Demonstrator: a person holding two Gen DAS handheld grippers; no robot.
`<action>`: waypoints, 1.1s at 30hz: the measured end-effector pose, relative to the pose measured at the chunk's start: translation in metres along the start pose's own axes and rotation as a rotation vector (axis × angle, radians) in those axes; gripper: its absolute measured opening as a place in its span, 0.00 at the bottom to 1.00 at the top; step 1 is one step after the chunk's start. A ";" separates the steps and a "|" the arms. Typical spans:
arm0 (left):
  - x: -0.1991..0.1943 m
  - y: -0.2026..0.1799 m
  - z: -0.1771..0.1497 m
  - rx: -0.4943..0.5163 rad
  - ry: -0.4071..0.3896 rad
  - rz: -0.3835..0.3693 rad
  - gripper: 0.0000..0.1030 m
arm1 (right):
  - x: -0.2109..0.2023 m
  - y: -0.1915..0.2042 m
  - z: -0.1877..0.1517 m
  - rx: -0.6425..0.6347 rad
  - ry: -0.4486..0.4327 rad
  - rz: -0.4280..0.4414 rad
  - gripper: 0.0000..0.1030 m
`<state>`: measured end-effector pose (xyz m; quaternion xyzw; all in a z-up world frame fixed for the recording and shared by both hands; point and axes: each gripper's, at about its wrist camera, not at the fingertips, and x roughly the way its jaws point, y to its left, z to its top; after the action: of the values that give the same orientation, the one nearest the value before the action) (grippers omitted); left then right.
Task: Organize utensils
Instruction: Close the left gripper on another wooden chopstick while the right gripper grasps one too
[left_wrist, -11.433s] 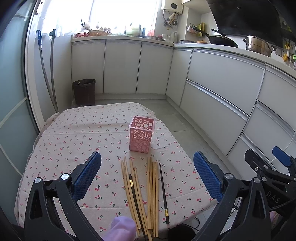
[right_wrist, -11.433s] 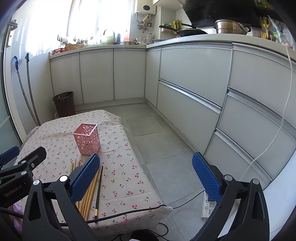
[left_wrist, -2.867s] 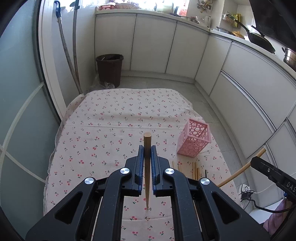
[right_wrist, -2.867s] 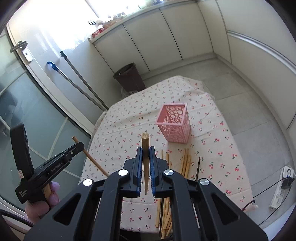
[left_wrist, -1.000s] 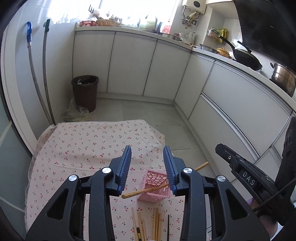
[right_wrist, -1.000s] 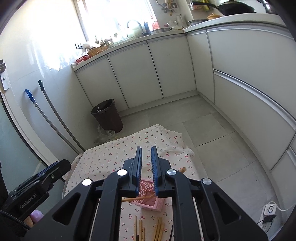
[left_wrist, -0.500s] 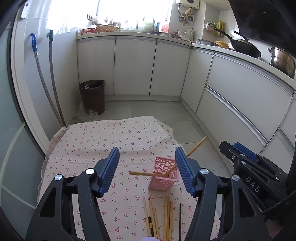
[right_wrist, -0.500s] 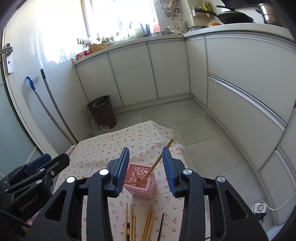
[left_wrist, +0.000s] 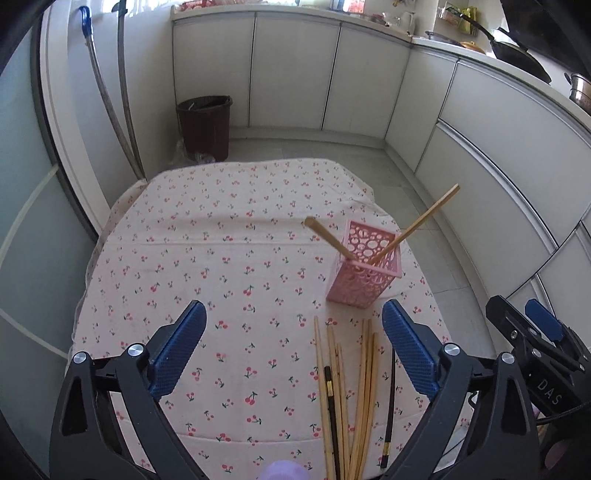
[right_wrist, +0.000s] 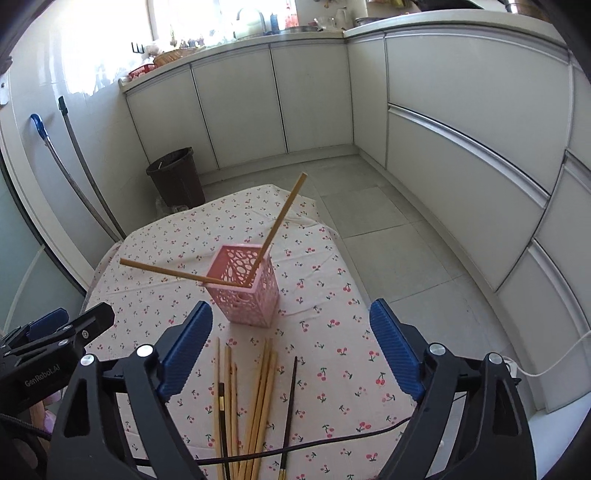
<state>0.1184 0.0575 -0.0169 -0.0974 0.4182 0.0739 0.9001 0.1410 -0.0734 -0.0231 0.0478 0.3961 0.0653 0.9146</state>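
A pink perforated holder (left_wrist: 364, 275) (right_wrist: 245, 293) stands on the cherry-print tablecloth (left_wrist: 207, 266) (right_wrist: 332, 306). Two wooden chopsticks lean out of it, one to the left (left_wrist: 327, 236) (right_wrist: 166, 271) and one to the right (left_wrist: 417, 225) (right_wrist: 280, 221). Several loose wooden and dark chopsticks (left_wrist: 347, 391) (right_wrist: 251, 402) lie on the cloth in front of the holder. My left gripper (left_wrist: 291, 350) is open and empty above the cloth's near side. My right gripper (right_wrist: 291, 350) is open and empty above the loose chopsticks.
White kitchen cabinets (right_wrist: 461, 122) run along the back and right. A brown bin (left_wrist: 205, 127) stands on the tiled floor beyond the table. Two mop handles (left_wrist: 110, 96) lean at the left wall. A black cable (right_wrist: 332, 441) crosses the table's near edge.
Both grippers have opened wider and drawn back toward the table's near edge. The two chopsticks they let go of now rest leaning in the pink holder.
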 end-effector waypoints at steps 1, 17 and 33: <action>0.009 0.003 -0.003 -0.013 0.041 -0.015 0.91 | 0.002 -0.003 -0.006 0.011 0.024 0.000 0.89; 0.110 0.037 -0.042 -0.159 0.401 0.011 0.91 | 0.066 -0.051 -0.077 0.286 0.488 0.039 0.91; 0.158 0.013 -0.031 -0.166 0.411 0.003 0.88 | 0.076 -0.070 -0.086 0.422 0.549 0.080 0.91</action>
<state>0.1940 0.0713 -0.1593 -0.1833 0.5854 0.0881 0.7848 0.1354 -0.1274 -0.1467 0.2320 0.6299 0.0283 0.7406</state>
